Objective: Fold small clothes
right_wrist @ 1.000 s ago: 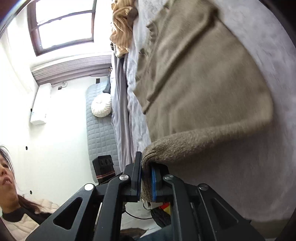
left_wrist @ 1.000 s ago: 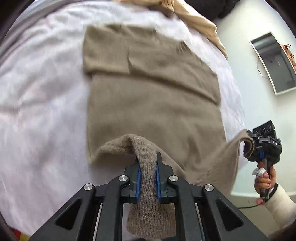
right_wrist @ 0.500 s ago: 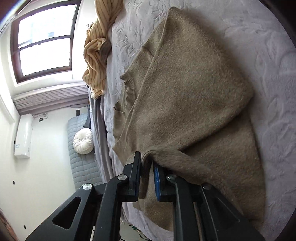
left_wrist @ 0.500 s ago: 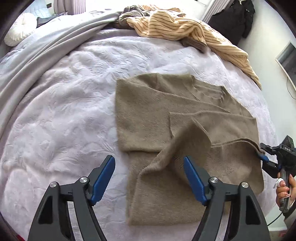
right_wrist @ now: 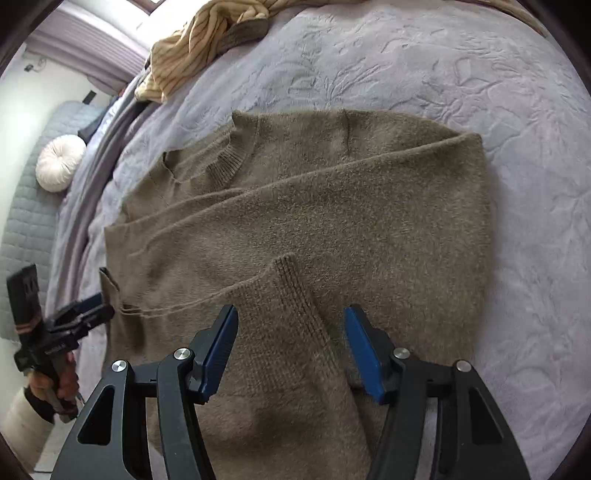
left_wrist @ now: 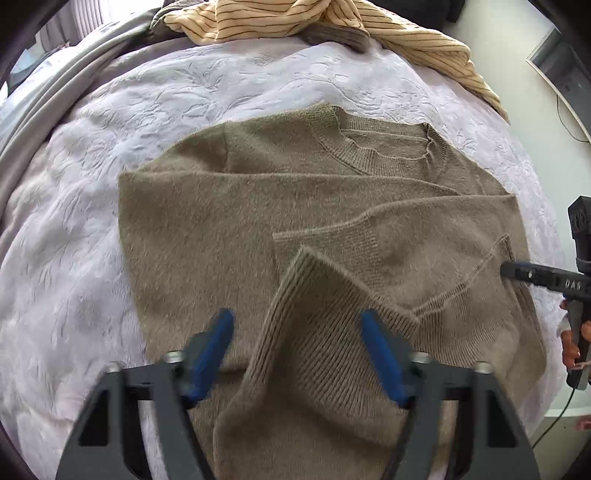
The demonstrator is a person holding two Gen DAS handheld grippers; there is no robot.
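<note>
A taupe knit sweater (left_wrist: 229,229) lies on the white bedspread (left_wrist: 74,258) with its lower part folded up over the body; it also shows in the right wrist view (right_wrist: 369,229). My left gripper (left_wrist: 297,325) is open, its blue pads either side of a raised ribbed corner (left_wrist: 317,295) of the hem. My right gripper (right_wrist: 291,315) is open over another ribbed corner (right_wrist: 284,295). The right gripper also shows at the sweater's right edge (left_wrist: 517,271), the left gripper at its left edge (right_wrist: 92,314).
A yellow striped garment (left_wrist: 332,22) lies bunched at the far side of the bed, also in the right wrist view (right_wrist: 199,40). A grey blanket (left_wrist: 48,96) runs along the left. A round white cushion (right_wrist: 59,162) sits on a grey quilted surface.
Both grippers have let go of the sweater's hem after carrying it up over the body. The left opened first, then the right. The folded part now rests on the sweater.
</note>
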